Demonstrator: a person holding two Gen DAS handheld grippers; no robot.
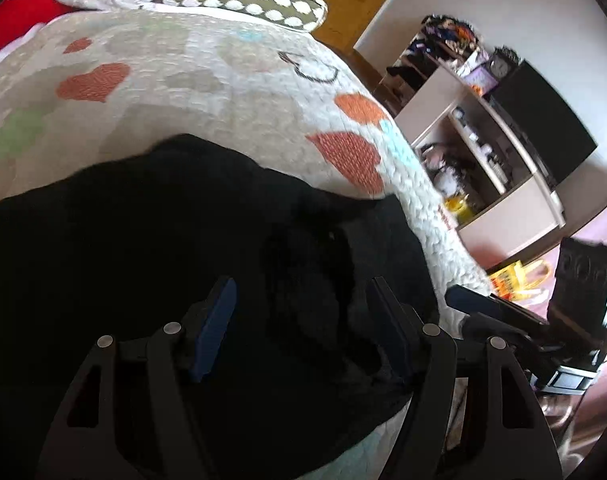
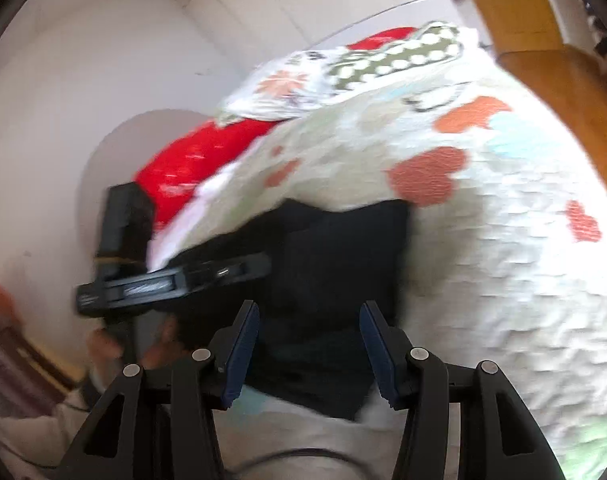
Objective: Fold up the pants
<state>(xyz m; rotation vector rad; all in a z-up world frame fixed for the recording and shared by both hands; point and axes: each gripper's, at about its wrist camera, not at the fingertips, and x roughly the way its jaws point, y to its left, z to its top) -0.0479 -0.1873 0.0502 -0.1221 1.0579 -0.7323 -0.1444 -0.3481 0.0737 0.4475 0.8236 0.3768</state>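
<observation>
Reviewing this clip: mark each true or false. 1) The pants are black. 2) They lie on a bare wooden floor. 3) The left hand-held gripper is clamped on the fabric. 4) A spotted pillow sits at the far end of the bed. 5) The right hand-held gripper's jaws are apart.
1) True: the pants are black.
2) False: they lie on a quilt with orange hearts, on a bed.
3) False: the left hand-held gripper stands open over the pants, pads not pressing on the cloth.
4) True: the spotted pillow lies there.
5) True: the right hand-held gripper is open, nothing pinched.
</observation>
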